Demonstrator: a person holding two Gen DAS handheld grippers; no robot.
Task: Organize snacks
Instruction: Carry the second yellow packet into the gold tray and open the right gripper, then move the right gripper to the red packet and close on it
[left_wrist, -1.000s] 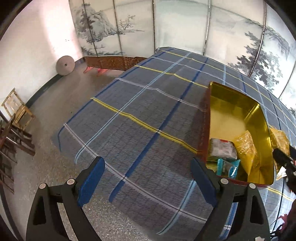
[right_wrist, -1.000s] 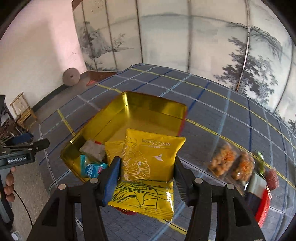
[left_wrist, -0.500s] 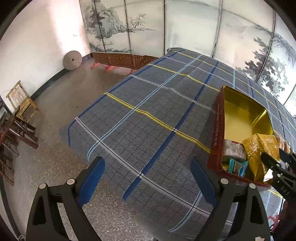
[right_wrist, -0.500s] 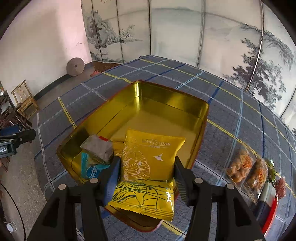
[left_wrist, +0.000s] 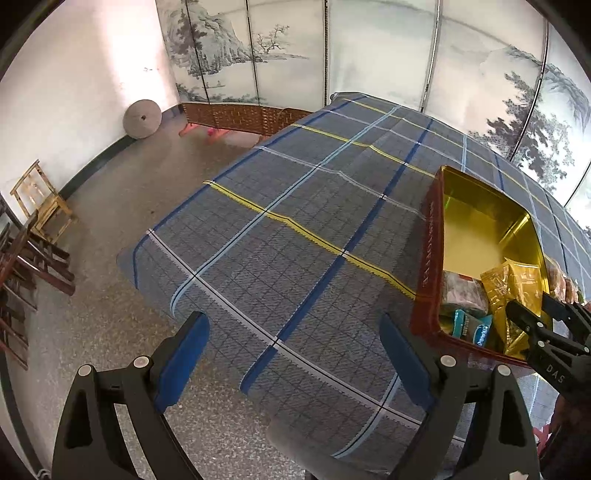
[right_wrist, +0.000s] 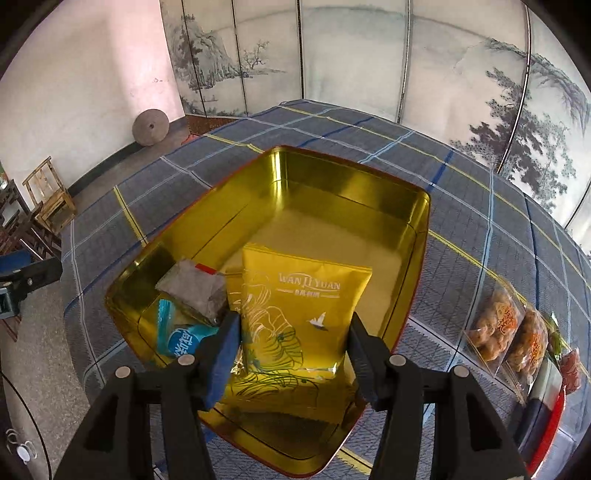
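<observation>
An open gold tin (right_wrist: 332, 173) with a red outside sits on the plaid tablecloth. My right gripper (right_wrist: 293, 321) hangs over its near end with a yellow snack packet (right_wrist: 299, 295) upright between the pads. The jaws are opening, but the pads still touch the packet's sides. Its lower end dips inside the tin. A grey packet (right_wrist: 195, 288) and a blue packet (right_wrist: 177, 336) lie in the tin's near left corner. My left gripper (left_wrist: 291, 321) stands open over the table's edge, left of the tin (left_wrist: 428, 240), with nothing between its fingers. The right gripper (left_wrist: 535, 321) and yellow packet (left_wrist: 517, 280) show there too.
Clear bags of orange snacks (right_wrist: 495, 325) and a red-edged thing (right_wrist: 550, 406) lie on the cloth right of the tin. Floor lies beyond the table's left edge, with wooden chairs (left_wrist: 40, 206) and a stone wheel (left_wrist: 142, 118) by the wall. A painted screen (right_wrist: 351, 62) stands behind.
My right gripper has carried the yellow packet forward and down, from in front of the tin to over its near end. The left gripper has stayed about where it was, still open.
</observation>
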